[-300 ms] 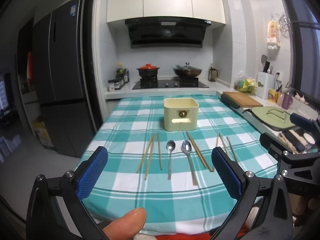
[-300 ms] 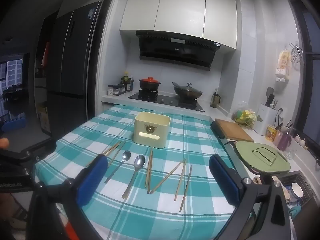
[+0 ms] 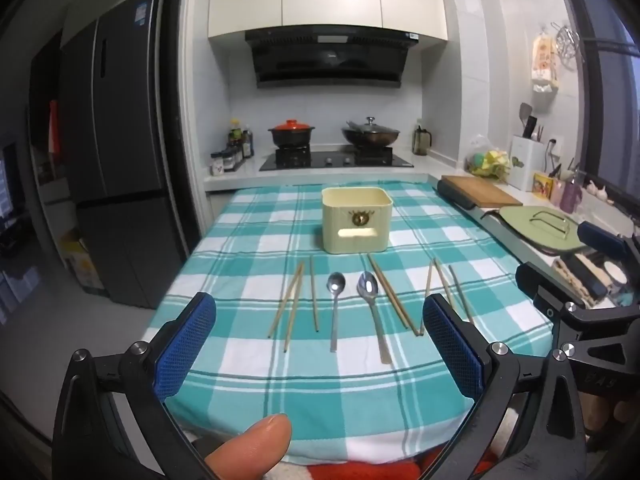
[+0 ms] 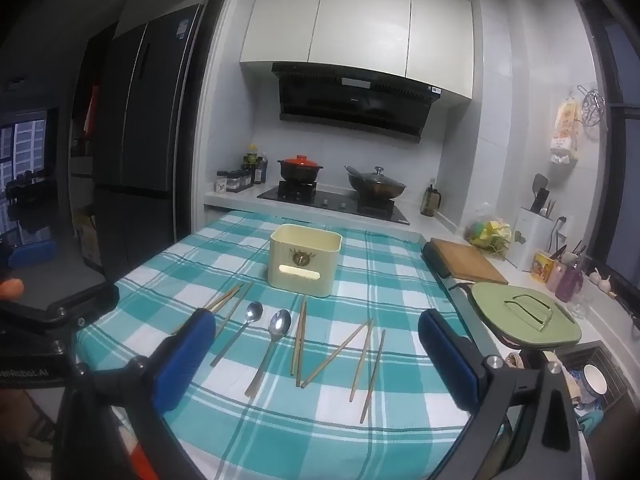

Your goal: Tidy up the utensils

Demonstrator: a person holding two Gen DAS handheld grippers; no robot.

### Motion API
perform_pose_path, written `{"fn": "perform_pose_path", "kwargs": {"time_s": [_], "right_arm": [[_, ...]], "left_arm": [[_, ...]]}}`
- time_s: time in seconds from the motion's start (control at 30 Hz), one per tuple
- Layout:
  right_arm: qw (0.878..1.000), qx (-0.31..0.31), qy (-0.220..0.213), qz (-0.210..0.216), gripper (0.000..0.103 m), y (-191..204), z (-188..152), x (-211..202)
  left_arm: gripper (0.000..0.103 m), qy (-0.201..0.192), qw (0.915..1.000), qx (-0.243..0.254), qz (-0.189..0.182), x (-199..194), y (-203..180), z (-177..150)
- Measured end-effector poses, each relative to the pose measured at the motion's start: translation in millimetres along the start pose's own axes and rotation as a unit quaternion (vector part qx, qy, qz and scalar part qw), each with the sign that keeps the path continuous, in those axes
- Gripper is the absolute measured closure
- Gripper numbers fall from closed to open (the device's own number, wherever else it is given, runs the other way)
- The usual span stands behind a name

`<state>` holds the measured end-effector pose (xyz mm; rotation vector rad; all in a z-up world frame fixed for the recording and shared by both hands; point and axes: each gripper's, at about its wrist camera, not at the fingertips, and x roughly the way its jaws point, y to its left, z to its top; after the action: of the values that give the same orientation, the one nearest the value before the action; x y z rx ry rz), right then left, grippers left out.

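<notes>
Left tool (image 3: 318, 346) spread wide, pinching nothing, hovering over the tabletop's (image 3: 248, 400) near edge, a fingertip (image 3: 252, 446) below it. Right tool (image 4: 316, 360) equally spread and empty, tilted slightly downward toward the chopsticks (image 4: 366, 364). Two spoons (image 3: 370, 312) and scattered chopsticks lying mid-tabletop; cream holder (image 3: 356, 220) upright just behind them, toward the far edge.
</notes>
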<state>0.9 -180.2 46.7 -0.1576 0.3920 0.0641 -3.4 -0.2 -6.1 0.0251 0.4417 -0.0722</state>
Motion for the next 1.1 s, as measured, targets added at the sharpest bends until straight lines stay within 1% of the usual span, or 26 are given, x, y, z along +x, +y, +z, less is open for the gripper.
{"fn": "perform_pose_path", "kwargs": {"time_s": [0.17,0.27,0.4,0.67,0.9,1.1], "right_arm": [[1.000,-0.001,0.008,0.006,0.000,-2,1,1],[1.000,-0.003,0.013,0.006,0.000,1,-1,2],[1.000,-0.003,0.013,0.007,0.000,1,-3,3],[1.000,-0.003,0.015,0.014,0.000,3,-2,4],[1.000,-0.004,0.014,0.012,0.000,4,0,5],[1.000,0.007,0.017,0.009,0.000,-1,-2,6]], "left_arm": [[0.000,0.009,1.0000,-0.001,-0.002,1,3,0],[0.000,0.019,0.9998,-0.001,-0.002,8,1,1],[0.000,0.025,0.9997,0.000,-0.003,12,-1,1],[0.000,0.021,0.9998,-0.001,-0.005,12,2,-2],[0.000,0.023,0.9997,0.002,-0.009,12,1,-1],[0.000,0.029,0.9995,0.008,-0.010,14,-4,-1]]}}
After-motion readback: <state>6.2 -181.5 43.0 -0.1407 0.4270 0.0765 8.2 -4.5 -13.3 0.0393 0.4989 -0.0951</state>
